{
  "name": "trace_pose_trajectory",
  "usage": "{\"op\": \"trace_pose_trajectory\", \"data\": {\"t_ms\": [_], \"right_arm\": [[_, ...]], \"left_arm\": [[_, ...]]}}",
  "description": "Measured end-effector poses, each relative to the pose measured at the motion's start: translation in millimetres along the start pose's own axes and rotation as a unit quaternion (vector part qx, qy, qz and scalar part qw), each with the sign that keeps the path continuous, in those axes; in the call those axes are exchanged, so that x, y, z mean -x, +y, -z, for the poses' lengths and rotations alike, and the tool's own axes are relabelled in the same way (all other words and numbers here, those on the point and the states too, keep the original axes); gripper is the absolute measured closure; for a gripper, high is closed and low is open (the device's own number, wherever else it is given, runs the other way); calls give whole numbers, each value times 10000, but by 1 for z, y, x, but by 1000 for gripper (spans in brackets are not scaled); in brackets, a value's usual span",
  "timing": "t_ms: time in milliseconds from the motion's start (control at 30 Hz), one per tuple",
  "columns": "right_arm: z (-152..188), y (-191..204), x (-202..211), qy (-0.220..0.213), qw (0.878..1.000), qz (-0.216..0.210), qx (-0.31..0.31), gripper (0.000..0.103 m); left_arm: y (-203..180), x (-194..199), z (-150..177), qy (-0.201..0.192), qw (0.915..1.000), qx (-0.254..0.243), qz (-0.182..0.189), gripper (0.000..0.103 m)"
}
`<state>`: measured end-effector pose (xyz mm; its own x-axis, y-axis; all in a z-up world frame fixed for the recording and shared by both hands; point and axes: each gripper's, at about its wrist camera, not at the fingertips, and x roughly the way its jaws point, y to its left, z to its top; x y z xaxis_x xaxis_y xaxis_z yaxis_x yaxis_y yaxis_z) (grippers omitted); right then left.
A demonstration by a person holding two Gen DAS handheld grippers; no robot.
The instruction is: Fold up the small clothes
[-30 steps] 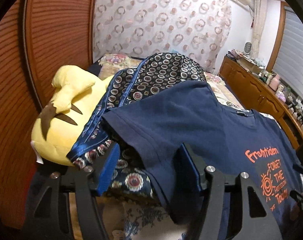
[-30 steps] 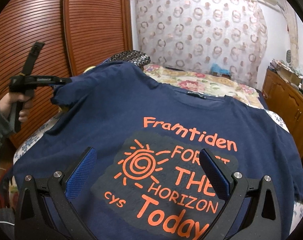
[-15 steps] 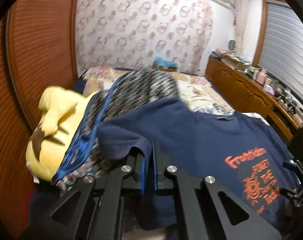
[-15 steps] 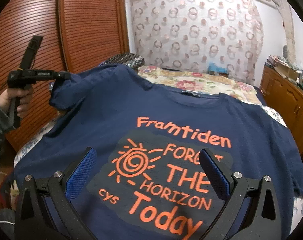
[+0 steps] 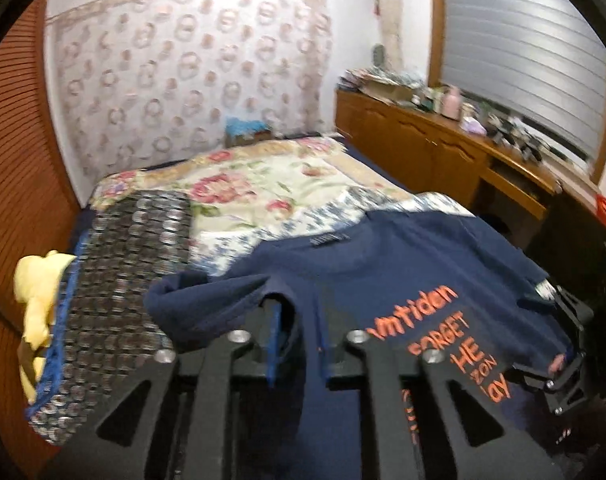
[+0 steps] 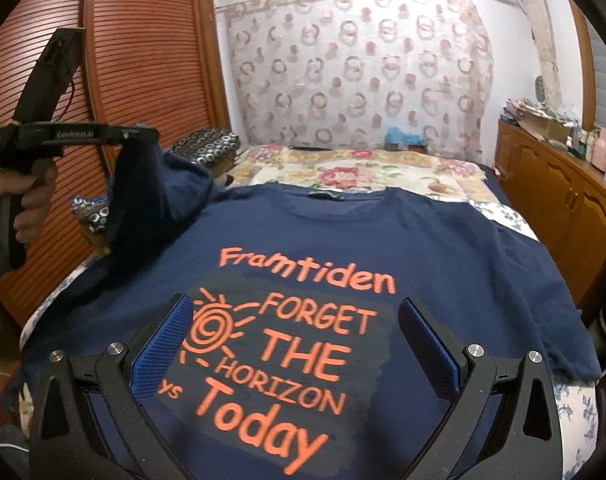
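Note:
A navy T-shirt with orange print lies front up on the bed. My left gripper is shut on the shirt's left sleeve and holds it lifted above the bed; it also shows in the right wrist view with the sleeve hanging from it. My right gripper is open and empty, hovering over the printed chest near the hem. In the left wrist view the right gripper sits at the shirt's far lower edge.
A patterned dark cushion and a yellow plush toy lie at the bed's left side by a wooden slatted wardrobe. A floral bedspread covers the bed. A wooden dresser with clutter stands on the right.
My left gripper closed on the sleeve, then lifted it and carried it inward over the shirt. The right gripper stayed open over the print.

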<state>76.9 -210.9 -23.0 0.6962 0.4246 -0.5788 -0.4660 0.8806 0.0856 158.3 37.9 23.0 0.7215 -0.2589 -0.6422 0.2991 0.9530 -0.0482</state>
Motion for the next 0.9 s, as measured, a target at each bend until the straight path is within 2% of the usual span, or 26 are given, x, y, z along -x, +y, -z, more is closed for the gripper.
{"op": "trace_pose_trajectory", "data": {"t_ms": [100, 167, 233, 300, 367, 467, 600, 733, 900], "right_arm": [[1, -5, 1, 11, 10000, 53, -4, 0], [1, -8, 1, 12, 10000, 75, -28, 0], [0, -9, 1, 20, 10000, 78, -47, 0], [-2, -9, 0, 25, 9999, 86, -47, 0], [-2, -10, -1, 29, 9999, 88, -38, 0], [-4, -9, -3, 41, 10000, 72, -6, 0], [-12, -3, -8, 79, 9999, 19, 114, 0], [-23, 9, -17, 148, 9991, -196, 344, 1], [-43, 33, -40, 307, 9952, -614, 703, 12]], "left_arm": [[-11, 2, 6, 11, 9999, -37, 155, 75], [-13, 7, 11, 15, 9998, -24, 216, 64], [-13, 14, 16, 27, 9997, -32, 246, 62], [-13, 18, 21, 74, 9996, -57, 264, 47], [-17, 18, 27, 177, 9991, -110, 369, 46], [-18, 23, 37, 229, 9992, -220, 243, 45], [-9, 32, 48, 114, 9998, -66, 155, 45], [4, 44, 62, -89, 9999, 111, -85, 44], [20, 56, 78, -233, 9988, 340, -269, 44]]}}
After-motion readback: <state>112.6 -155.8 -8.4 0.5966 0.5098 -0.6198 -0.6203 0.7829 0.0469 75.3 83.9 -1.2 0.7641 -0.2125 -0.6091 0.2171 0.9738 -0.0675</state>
